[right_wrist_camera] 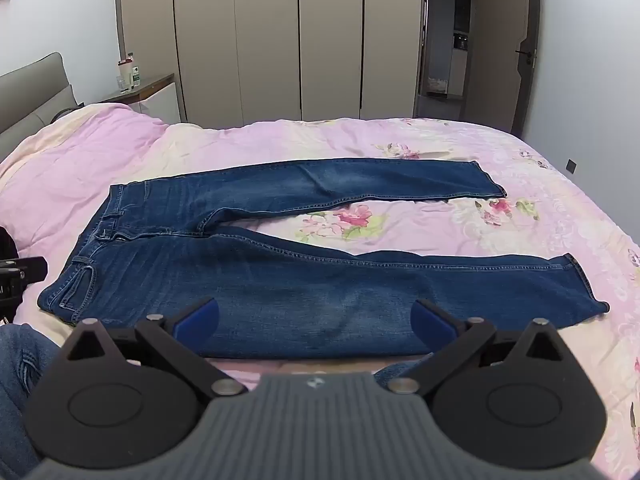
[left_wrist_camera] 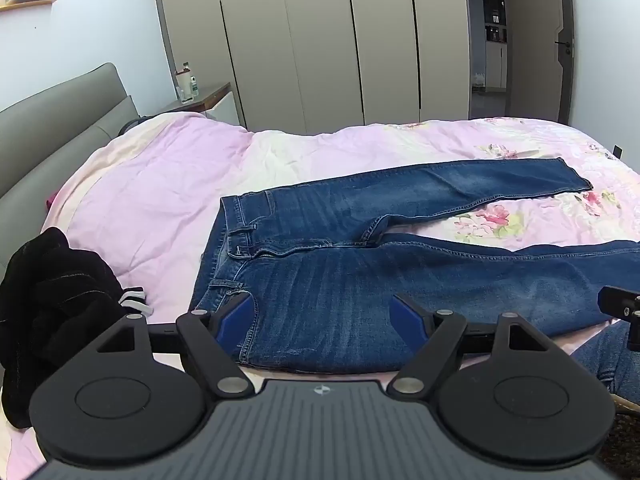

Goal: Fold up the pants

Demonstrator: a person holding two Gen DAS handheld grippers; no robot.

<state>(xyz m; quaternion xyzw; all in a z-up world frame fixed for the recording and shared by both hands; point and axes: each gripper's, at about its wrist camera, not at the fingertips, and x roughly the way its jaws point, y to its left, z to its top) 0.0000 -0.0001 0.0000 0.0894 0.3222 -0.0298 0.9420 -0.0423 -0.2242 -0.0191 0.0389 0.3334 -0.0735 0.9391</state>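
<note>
Your left gripper (left_wrist_camera: 322, 312) has its jaws spread wide, nothing pinched; jeans (left_wrist_camera: 360, 264) lie flat on the bed (left_wrist_camera: 160, 184) just ahead of them, waistband by the left jaw. Your right gripper (right_wrist_camera: 316, 316): jaws spread too, near leg just ahead.

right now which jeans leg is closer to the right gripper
The near leg, with its hem at the right. It lies just beyond the open right gripper; the far leg lies across a strip of bedding.
</note>
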